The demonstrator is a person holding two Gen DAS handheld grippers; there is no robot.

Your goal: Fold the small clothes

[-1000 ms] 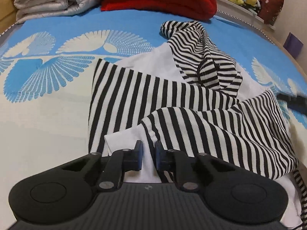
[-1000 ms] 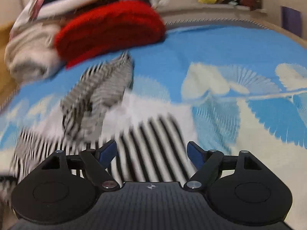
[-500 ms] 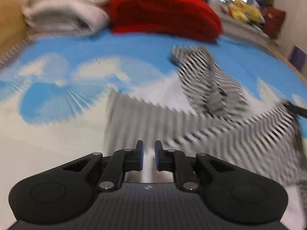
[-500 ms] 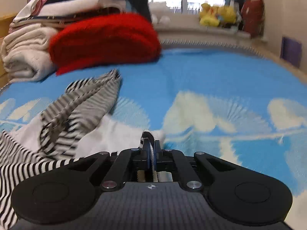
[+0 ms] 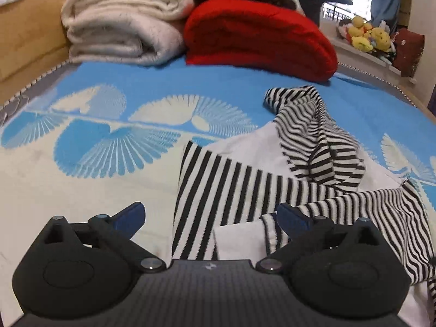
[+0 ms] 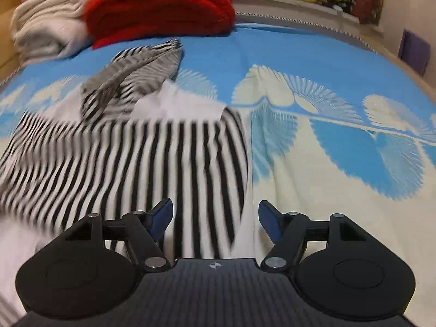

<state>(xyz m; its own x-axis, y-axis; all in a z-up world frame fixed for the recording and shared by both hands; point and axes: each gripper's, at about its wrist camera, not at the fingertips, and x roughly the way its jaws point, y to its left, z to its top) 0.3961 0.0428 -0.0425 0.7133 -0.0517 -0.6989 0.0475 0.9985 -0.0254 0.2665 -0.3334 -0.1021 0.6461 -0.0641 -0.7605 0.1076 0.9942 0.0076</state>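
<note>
A small black-and-white striped garment (image 5: 245,179) lies crumpled on the blue and cream bedspread (image 5: 109,147), one striped sleeve (image 5: 313,130) bunched toward the far side. My left gripper (image 5: 211,215) hovers over its near edge; its jaws are opening wide and its pads touch no cloth. In the right wrist view the same garment (image 6: 136,158) lies partly folded, a white panel (image 6: 179,106) showing at its far edge. My right gripper (image 6: 215,215) hangs above the garment's right edge; its jaws are opening, with cloth below them and none pinched.
Folded cream blankets (image 5: 120,27) and a red folded blanket (image 5: 259,35) are stacked at the far side of the bed. Plush toys (image 5: 365,35) sit on a ledge at the back right. The bed's edge (image 6: 354,38) curves round on the right.
Both grippers were shut half a second ago, the right one on a fold of the garment; now both stand open and the cloth lies released. The left gripper has risen; the right one moved sideways.
</note>
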